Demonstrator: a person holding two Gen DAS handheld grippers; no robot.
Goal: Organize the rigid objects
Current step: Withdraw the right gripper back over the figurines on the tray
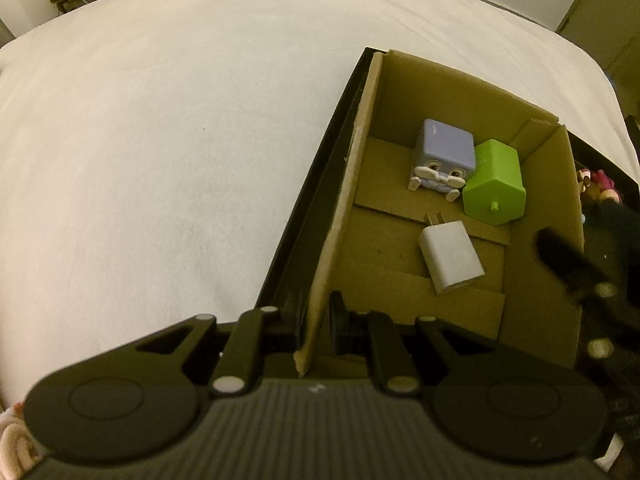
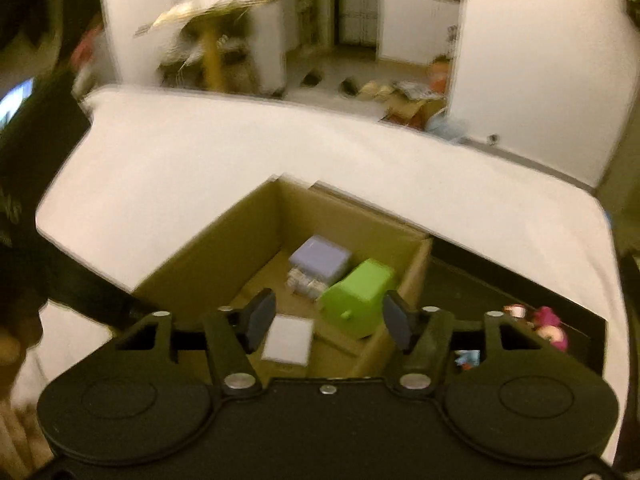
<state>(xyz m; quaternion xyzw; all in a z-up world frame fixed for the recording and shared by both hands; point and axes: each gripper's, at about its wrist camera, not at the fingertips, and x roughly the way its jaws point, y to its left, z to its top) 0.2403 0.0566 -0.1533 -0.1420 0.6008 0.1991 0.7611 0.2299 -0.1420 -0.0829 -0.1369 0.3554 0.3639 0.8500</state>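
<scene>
Cardboard box: sits on the white-covered surface, set in or against a black tray; three rigid items already lie on its floor.
Contents: a white charger nearest the grippers, prongs pointing away; a purple cube toy and a green block touching each other toward the far corner.
Left gripper: its fingers straddle the box's near-left wall and look pinched onto the cardboard, steadying the box.
Right gripper: fingers spread wide and empty, hovering over the box above the charger; this view is smeared by motion.
Remaining items: small pink and red toys lie in the black tray just outside the box's right wall; too blurred to identify further.
Step in hand, as I judge it: a release into the box looks finished, and the right gripper is free for the next piece.
Doing it well: hold the left pinch steady so the box cannot slide; lift the right gripper clear of the wall before swinging toward the tray; place later pieces in the bare floor near the left wall rather than on the charger.
</scene>
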